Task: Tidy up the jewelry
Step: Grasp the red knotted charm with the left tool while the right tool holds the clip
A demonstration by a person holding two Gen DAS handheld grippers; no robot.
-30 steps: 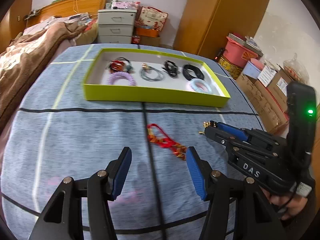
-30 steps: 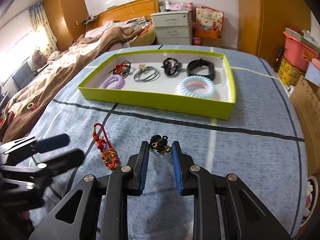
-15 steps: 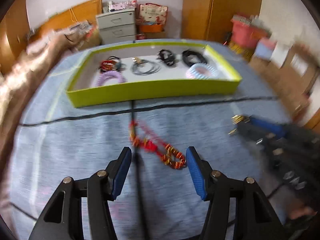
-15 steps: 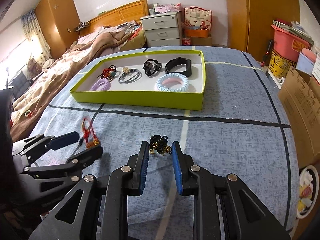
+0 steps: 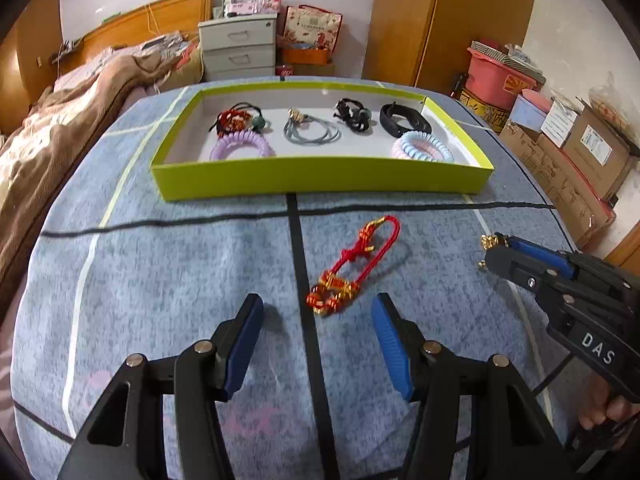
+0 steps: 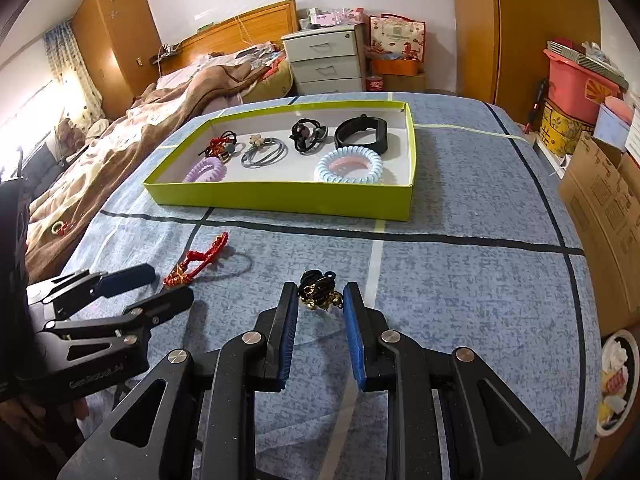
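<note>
Right gripper [image 6: 321, 304] tilts down, fingers gripping a black-and-gold ornament [image 6: 319, 290]; left gripper [image 5: 316, 316] angles down, fingers wide, over red bracelet [image 5: 354, 266].

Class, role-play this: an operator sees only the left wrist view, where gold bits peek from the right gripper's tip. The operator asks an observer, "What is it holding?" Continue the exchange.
Observer: The right gripper is clamped on a black-and-gold charm.
Operator: Anything stray outside the tray?
Observer: Besides the red bracelet you see, a small ring lies on the brown blanket.
</note>
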